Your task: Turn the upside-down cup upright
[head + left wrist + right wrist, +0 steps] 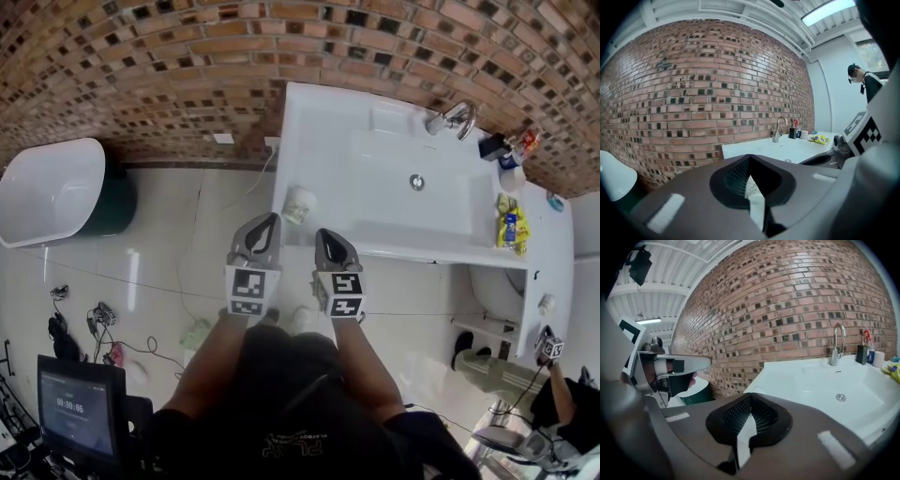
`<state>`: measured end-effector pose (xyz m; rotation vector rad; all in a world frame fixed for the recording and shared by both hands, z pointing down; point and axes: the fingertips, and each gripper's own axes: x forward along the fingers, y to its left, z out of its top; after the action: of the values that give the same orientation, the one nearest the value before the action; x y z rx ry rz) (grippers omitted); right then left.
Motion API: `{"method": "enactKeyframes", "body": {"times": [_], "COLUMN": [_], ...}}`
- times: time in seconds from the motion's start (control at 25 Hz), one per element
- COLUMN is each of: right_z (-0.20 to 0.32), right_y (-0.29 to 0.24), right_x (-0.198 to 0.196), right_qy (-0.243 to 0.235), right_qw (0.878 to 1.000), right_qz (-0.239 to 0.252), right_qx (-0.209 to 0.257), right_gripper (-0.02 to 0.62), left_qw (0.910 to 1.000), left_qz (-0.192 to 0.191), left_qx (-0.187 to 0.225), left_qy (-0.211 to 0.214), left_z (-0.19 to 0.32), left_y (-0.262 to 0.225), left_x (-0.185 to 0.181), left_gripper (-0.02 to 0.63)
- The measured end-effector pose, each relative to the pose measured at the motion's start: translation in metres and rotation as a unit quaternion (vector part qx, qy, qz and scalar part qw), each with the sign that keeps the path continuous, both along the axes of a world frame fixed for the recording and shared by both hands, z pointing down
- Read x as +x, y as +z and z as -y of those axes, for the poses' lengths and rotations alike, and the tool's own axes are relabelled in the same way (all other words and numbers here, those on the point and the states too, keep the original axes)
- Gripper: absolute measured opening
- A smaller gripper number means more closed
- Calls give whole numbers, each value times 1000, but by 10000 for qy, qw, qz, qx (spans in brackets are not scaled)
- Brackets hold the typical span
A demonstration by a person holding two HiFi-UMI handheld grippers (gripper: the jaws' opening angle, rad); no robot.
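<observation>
Left gripper (271, 218) with grey jaws pressed together at the tips, gripping nothing. Right gripper (322, 233) likewise closed tip to tip, empty. Seen along each gripper's own jaws, only a thin slit below the meeting tips, pale surface showing through.

Both grippers held out in front of the body, side by side and just apart, tilted a little downward, marker cubes facing up toward the head camera. Bare forearms stretched forward beneath them, roughly parallel.

White paper cup with a faint green pattern (298, 203) standing on the near left corner of the white rectangular washbasin counter (319, 122). Left gripper's tips near the cup, slightly short of it and to its left, not touching. Right gripper's tips close to the counter's front edge, to the right of the cup.

Chrome tap (455, 119) at the far side of the basin, against the red-brown brick wall (187, 56).
</observation>
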<state>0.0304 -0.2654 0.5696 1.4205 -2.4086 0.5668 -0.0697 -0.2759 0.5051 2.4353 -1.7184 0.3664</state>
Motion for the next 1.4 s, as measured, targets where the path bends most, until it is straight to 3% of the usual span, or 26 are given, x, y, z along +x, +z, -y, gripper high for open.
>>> {"method": "enactKeyframes", "body": {"times": [0.12,0.28,0.64,0.84,0.92,1.08,1.4], "right_z": [11,29,57,63,65,71,87], "right_y": [12,22,46,65,70,75,98], "right_x": [2,6,0,-3,-7,-11,-10], "right_qy": [240,653,631,684,647,611,985], "right_qw": [9975,9797,9686,9479,9331,8908,8207], "right_qz": [482,1486,1421,1802,2092,2875,3753], "right_qx": [-447,-1175,-1939,-2534,-2854,-3465,-4193], "right_gripper": [14,14,35,75,133,231,302], "left_qw": [10000,9999,9996,9994,9993,9992,9991], "left_qz": [-38,-55,-123,-154,-167,-174,-247], "left_qx": [-52,-146,-228,-292,-318,-333,-267], "left_qy": [33,26,82,111,128,136,198], "left_z": [11,22,40,40,40,39,46], "left_y": [5,14,22,28,30,32,25], "left_x": [-3,-9,-19,-21,-23,-25,-28], "left_gripper": [-6,-6,-6,-6,-6,-6,-6]}}
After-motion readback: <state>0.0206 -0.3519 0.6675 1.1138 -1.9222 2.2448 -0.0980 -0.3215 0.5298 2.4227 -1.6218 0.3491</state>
